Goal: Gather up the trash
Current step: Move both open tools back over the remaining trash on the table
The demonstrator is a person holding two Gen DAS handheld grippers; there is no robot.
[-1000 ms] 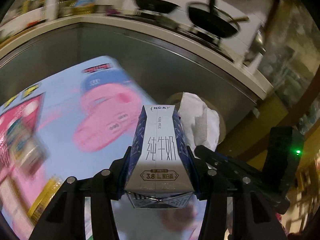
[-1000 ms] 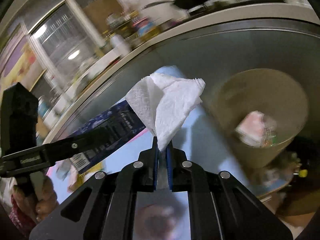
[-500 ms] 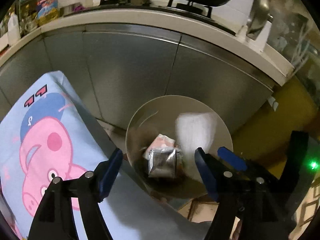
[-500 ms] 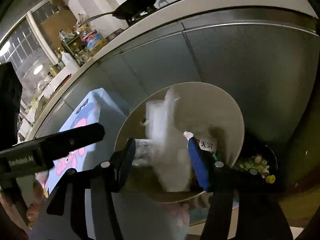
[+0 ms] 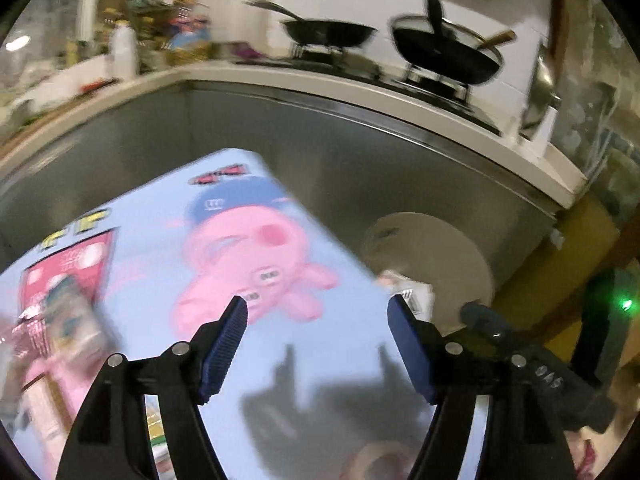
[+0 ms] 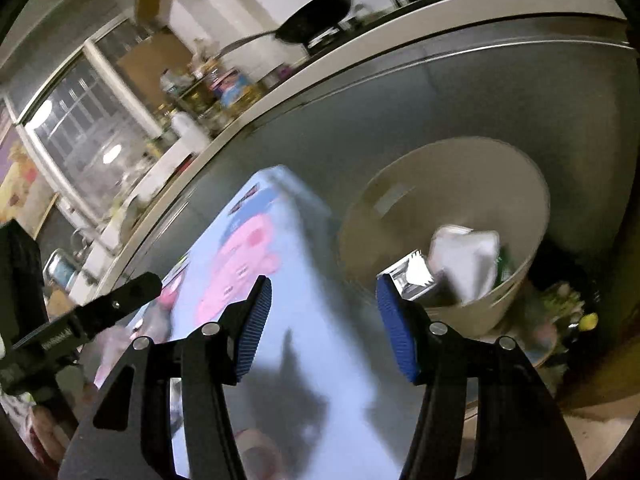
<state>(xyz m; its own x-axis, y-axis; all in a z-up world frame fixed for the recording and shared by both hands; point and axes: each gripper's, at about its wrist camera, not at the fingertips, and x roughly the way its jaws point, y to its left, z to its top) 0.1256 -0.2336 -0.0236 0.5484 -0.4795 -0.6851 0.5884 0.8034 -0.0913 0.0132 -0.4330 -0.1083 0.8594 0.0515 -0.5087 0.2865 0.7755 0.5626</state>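
Observation:
A beige round trash bin [image 6: 516, 200] stands on the floor beside the table. In it lie a white crumpled paper tissue [image 6: 466, 258] and a milk carton [image 6: 412, 276] showing its silver bottom. My right gripper [image 6: 320, 322] is open and empty, over the table's right edge, left of the bin. My left gripper [image 5: 316, 350] is open and empty above the blue cartoon-pig tablecloth [image 5: 248, 264]. The bin [image 5: 440, 256] shows to its right with the carton's end [image 5: 412, 294] peeking out. Blurred snack wrappers [image 5: 68, 320] lie at the table's left.
A steel-fronted kitchen counter [image 5: 360, 152] runs behind the table and bin, with pans on a stove [image 5: 444, 56] and bottles [image 5: 124, 50] on top. A dark bowl of scraps [image 6: 560, 308] sits on the floor right of the bin. A person's hand [image 6: 44, 420] holds the left gripper.
A second ago my left gripper held the milk carton and my right held the tissue. Both let go over the bin, then drew back over the table; both items now lie in the bin.

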